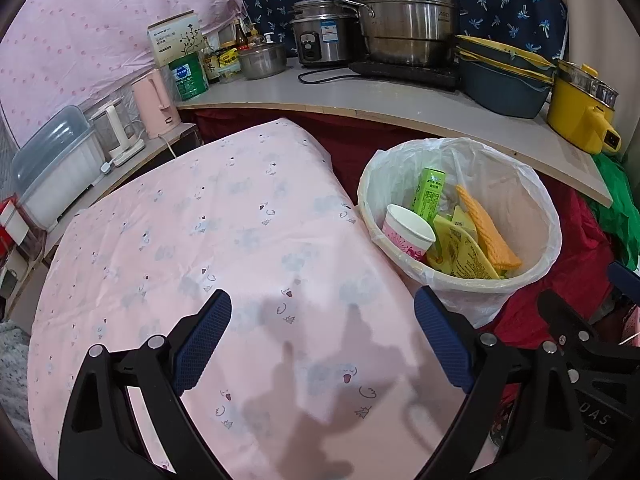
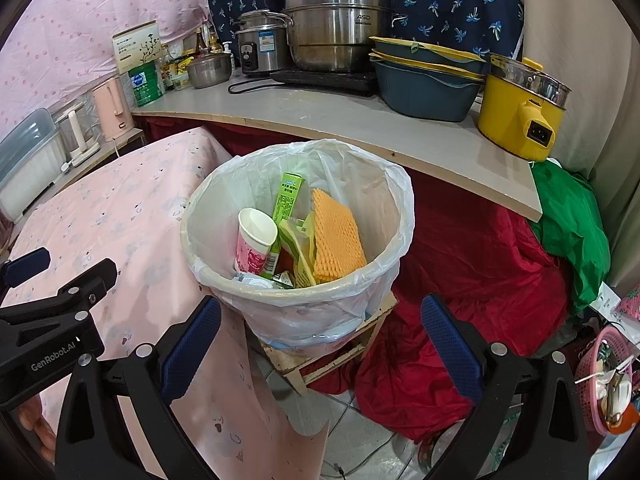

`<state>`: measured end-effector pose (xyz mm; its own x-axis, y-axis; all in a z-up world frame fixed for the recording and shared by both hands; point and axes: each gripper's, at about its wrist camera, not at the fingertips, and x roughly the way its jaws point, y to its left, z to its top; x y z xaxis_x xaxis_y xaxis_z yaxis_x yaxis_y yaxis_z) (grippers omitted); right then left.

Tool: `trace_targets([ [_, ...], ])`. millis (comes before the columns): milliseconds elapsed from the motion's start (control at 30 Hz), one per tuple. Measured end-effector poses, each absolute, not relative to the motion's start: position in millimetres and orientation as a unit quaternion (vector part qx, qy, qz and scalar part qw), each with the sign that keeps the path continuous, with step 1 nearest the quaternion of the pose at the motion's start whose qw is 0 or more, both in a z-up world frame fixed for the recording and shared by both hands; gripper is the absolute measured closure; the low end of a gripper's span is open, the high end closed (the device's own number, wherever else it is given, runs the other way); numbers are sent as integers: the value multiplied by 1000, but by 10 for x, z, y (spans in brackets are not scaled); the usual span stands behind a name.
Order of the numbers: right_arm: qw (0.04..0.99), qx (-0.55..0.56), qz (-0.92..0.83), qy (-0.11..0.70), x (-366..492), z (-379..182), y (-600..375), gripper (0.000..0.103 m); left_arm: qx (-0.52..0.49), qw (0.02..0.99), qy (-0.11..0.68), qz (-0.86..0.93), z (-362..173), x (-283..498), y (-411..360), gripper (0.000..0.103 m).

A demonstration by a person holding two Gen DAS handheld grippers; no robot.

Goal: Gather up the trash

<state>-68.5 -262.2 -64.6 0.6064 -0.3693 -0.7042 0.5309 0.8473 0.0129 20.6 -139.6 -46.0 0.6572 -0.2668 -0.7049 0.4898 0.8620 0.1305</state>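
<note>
A bin with a white plastic liner [image 1: 532, 216] [image 2: 384, 200] stands to the right of a table under a pink cloth [image 1: 240, 240] [image 2: 100, 216]. In the bin lie a pink paper cup [image 1: 408, 232] [image 2: 256, 240], a green carton [image 1: 430, 192] [image 2: 290, 200], an orange foam net [image 1: 488, 228] [image 2: 336, 236] and yellow wrappers [image 1: 464, 256] [image 2: 300, 256]. My left gripper [image 1: 322, 340] is open and empty above the pink cloth. My right gripper [image 2: 320, 348] is open and empty in front of the bin. The left gripper's body shows at the left in the right wrist view.
A grey shelf [image 1: 360, 96] [image 2: 320, 116] behind the bin carries steel pots [image 1: 404, 24] [image 2: 336, 28], a rice cooker [image 2: 260, 46], stacked blue basins [image 2: 428, 80] and a yellow pot [image 2: 520, 108]. Red cloth [image 2: 472, 264] and green cloth [image 2: 572, 220] lie right of the bin. The bin stands on a wooden stool [image 2: 340, 356].
</note>
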Motion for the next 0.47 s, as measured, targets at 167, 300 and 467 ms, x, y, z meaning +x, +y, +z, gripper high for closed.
trace_targets([
  [167,889,111,-252,366,-665,-642,-2643,6,152,896,356,-215,-452,211,-1392,15],
  [300,889,111,-252,366,-665,-644,-2640,6,154,896,355,-221,-435,209,-1401,15],
  [467,888,111,-251,368,-644,-660,-2642,6,152,895,357,-221,-465,217,-1396,15],
])
